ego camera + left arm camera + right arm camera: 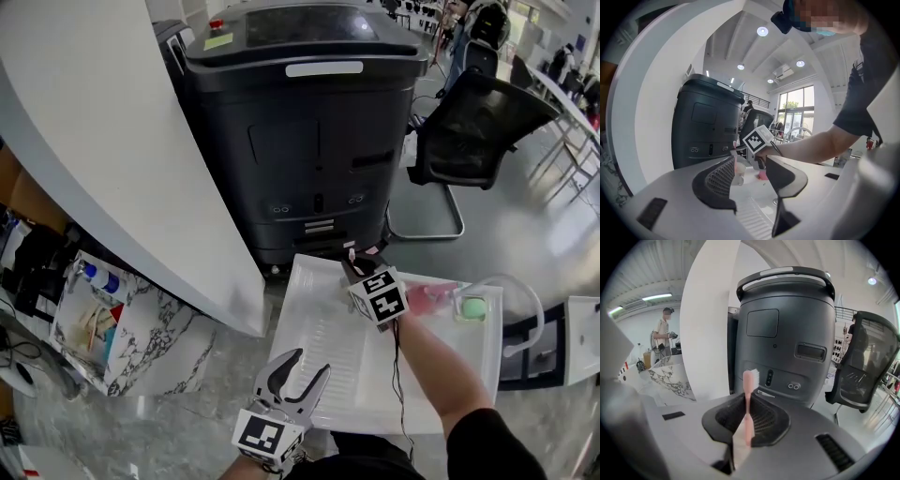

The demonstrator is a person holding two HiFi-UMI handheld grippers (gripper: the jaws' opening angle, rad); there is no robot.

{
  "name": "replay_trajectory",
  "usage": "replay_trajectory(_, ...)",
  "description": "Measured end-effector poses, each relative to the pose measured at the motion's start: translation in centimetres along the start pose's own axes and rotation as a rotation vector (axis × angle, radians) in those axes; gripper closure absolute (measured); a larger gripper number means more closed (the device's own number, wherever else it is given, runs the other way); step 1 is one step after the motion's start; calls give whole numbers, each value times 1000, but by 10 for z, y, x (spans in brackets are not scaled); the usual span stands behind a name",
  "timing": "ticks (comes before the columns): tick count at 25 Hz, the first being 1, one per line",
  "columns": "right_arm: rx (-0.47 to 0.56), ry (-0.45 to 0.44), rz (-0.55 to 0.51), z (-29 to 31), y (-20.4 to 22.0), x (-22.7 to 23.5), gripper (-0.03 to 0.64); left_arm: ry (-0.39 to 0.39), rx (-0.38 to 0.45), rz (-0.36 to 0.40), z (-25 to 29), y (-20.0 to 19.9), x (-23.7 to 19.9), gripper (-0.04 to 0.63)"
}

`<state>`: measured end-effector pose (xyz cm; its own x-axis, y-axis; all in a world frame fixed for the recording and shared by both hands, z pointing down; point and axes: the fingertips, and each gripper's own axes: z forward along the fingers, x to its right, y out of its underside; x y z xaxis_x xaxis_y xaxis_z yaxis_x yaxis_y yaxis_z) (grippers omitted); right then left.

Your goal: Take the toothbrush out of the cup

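Two claws: my right claw pinches the pink toothbrush tight. It stands straight up, bristles on top, above the white tray. My left claw is wide, holding nothing.

An open-plan office that doubles as a test lab: a tall dark machine cabinet stands on a polished grey floor beside a black mesh office chair. Long white desks line the far side. Round ceiling lights shine above tall windows.
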<state>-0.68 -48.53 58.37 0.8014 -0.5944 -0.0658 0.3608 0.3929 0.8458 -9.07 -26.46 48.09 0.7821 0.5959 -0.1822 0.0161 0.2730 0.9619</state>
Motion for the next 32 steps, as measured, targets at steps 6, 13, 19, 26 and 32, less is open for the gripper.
replay_trajectory(6, 56, 22, 1, -24, -19, -2, 581, 5, 23, 0, -13, -7, 10, 379)
replay_trajectory(13, 125, 40, -4, -61, -44, -11, 583, 27, 43, 18, -31, -9, 22, 379)
replay_trajectory(19, 185, 48, -19, -100, -66, -36, 583, 28, 63, 27, -59, -16, 27, 379)
replay_trajectory(26, 247, 51, -33, -149, -84, -81, 583, 38, 86, 44, -100, -19, 32, 379)
replay_trajectory(32, 270, 57, -27, -186, -84, -125, 583, 52, 96, 49, -143, -17, 37, 379)
